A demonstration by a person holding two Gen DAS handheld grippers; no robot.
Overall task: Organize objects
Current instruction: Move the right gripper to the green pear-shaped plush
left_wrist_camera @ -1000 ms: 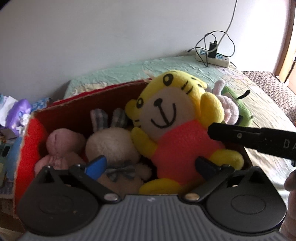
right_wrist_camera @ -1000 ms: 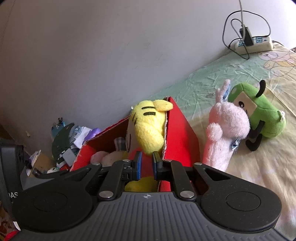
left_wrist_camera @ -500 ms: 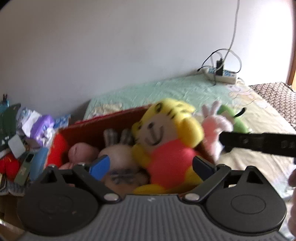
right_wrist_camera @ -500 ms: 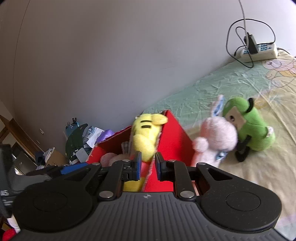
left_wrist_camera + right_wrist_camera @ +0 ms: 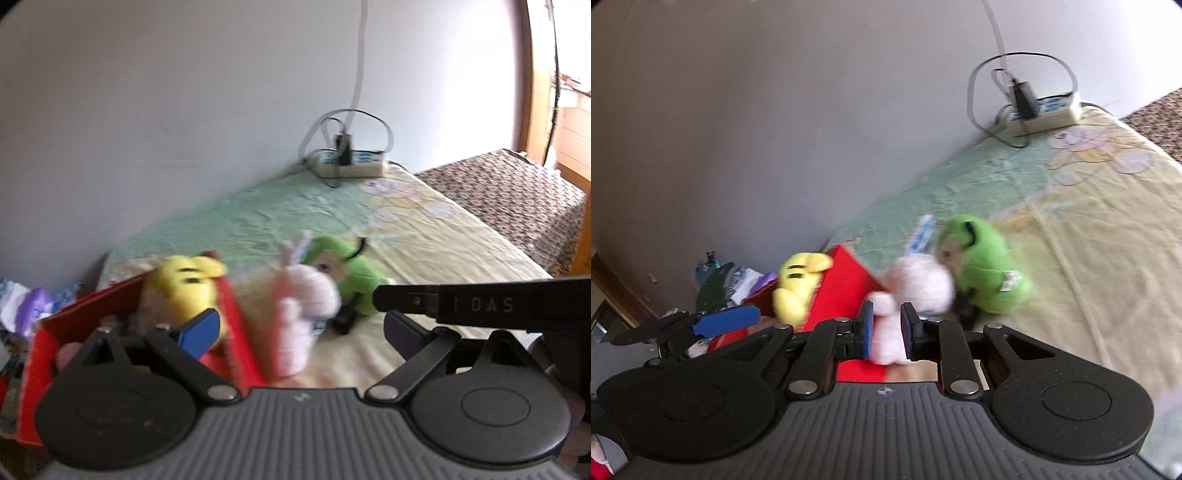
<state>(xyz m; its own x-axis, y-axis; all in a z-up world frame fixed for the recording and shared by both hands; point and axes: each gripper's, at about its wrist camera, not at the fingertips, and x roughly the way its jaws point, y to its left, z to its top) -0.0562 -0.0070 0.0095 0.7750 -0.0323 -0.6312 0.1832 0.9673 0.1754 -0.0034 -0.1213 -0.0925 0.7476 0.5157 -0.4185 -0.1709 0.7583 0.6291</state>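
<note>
A red cardboard box (image 5: 33, 354) stands on the bed with a yellow tiger plush (image 5: 184, 284) upright inside it. Just right of the box on the sheet is a pink rabbit plush (image 5: 303, 306), and a green plush (image 5: 351, 269) leans beside it. My left gripper (image 5: 301, 328) hovers wide open and empty, back from the box's right wall and the rabbit. In the right wrist view my right gripper (image 5: 886, 328) has its jaws a little apart. The rabbit (image 5: 919, 284) shows beyond the gap, not pressed by the pads. The picture is blurred by motion.
A power strip (image 5: 351, 164) with cables lies at the far end of the bed by the wall. A brown patterned cover (image 5: 517, 192) is at the right. Clutter (image 5: 29, 306) is piled left of the box. Bare sheet (image 5: 1089, 258) stretches right of the green plush (image 5: 986, 273).
Both grippers have drawn back from the box and swung right toward the rabbit and green plush. The right jaws have parted slightly. The yellow tiger stays in the box.
</note>
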